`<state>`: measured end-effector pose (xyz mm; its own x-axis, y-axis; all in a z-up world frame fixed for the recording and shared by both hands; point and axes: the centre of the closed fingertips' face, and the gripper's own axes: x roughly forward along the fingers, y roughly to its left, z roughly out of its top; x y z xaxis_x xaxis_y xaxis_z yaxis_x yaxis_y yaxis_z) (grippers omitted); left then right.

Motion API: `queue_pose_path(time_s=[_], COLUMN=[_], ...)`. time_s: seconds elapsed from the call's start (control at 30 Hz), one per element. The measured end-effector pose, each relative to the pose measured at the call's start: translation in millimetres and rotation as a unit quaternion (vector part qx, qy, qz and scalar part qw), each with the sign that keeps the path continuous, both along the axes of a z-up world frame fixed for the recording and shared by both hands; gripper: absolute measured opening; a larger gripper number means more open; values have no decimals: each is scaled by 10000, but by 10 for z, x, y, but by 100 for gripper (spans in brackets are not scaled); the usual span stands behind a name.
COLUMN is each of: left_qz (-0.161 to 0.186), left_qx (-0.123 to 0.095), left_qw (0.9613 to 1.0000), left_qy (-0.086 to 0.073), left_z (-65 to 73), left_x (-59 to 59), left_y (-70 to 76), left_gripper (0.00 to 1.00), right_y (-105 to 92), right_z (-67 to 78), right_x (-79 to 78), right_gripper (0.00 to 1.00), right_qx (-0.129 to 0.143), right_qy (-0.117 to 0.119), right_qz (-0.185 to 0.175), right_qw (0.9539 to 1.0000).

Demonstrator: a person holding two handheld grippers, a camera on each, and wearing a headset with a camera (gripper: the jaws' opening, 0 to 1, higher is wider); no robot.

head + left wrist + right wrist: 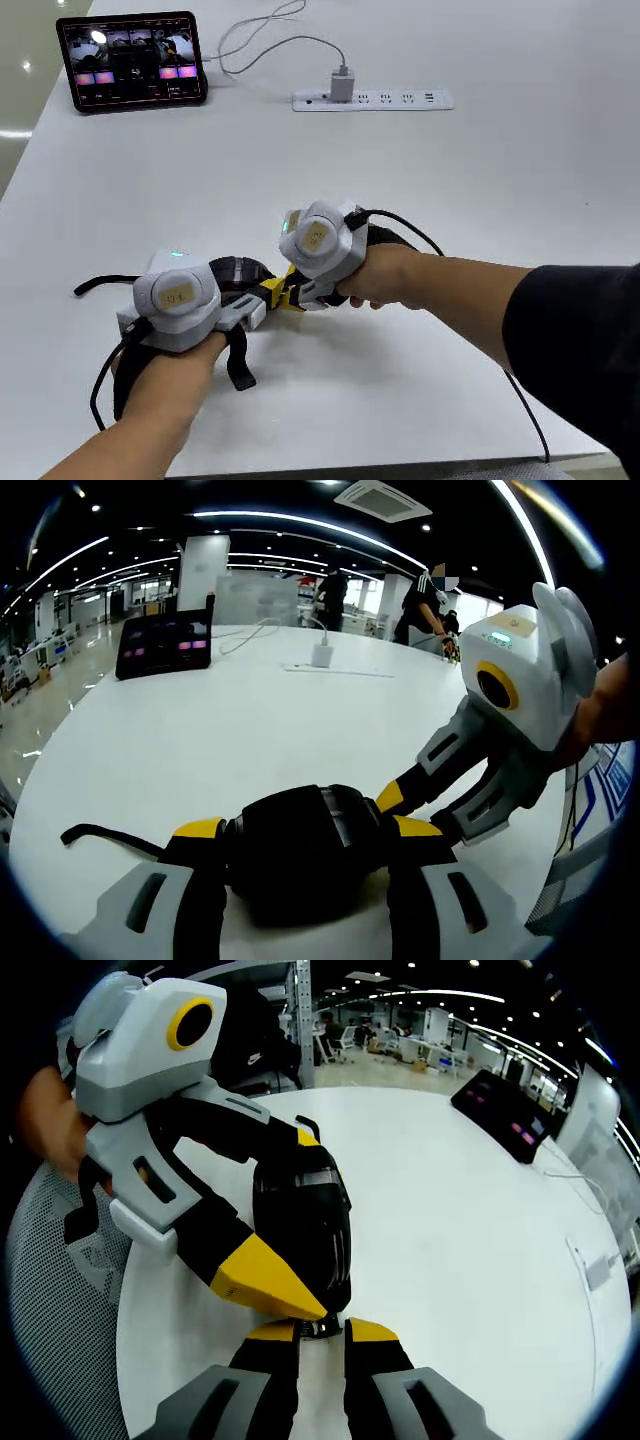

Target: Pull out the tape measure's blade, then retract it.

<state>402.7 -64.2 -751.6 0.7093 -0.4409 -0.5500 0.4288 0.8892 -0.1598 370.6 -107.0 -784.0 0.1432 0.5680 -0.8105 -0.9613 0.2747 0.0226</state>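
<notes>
Tape measure point(300, 875): black case on white bench point(420, 200), clamped between the jaws of the left gripper point(306, 830); strap point(100, 835) trails out to their left. Right gripper point(322, 1332): jaws narrow, pinched on blade tip point(322, 1326) at the case edge, case directly ahead. Tablet point(132, 60), power strip point(372, 99): well beyond both jaws.

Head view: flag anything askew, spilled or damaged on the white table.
Nothing stands out: the black round tape measure lies on the white table, clamped by the left hand-held gripper, the right hand-held gripper pinching its blade end.
</notes>
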Motion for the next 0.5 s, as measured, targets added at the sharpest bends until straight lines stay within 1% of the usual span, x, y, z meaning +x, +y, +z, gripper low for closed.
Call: queue_pose_path(time_s=[0.13, 0.23, 0.33, 0.37, 0.43, 0.5], left_qz=[-38, -111, -186, -175, -258, -315], left_qx=[-15, 0, -103, -136, -128, -134], left_qw=[10000, 9999, 9998, 9997, 9996, 9994], left_qy=[-22, -103, -54, -64, -53, 14], left_z=[45, 118, 156, 171, 172, 151], left_x=[17, 27, 17, 13, -4, -20], left_y=[35, 46, 61, 67, 71, 77], left_gripper=[65, 66, 69, 70, 74, 77], right_y=[-42, -87, -120, -132, -140, -153], right_z=[35, 56, 113, 126, 167, 201], right_x=[-19, -31, -34, -34, -38, -43], right_gripper=[12, 13, 12, 13, 15, 16], right_qx=[-4, -16, 48, 68, 154, 201], right_qy=[-31, -61, -83, -71, -36, -36], right_qz=[0, -10, -77, -141, -256, -326], right_qw=[10000, 10000, 9999, 9999, 9995, 9993])
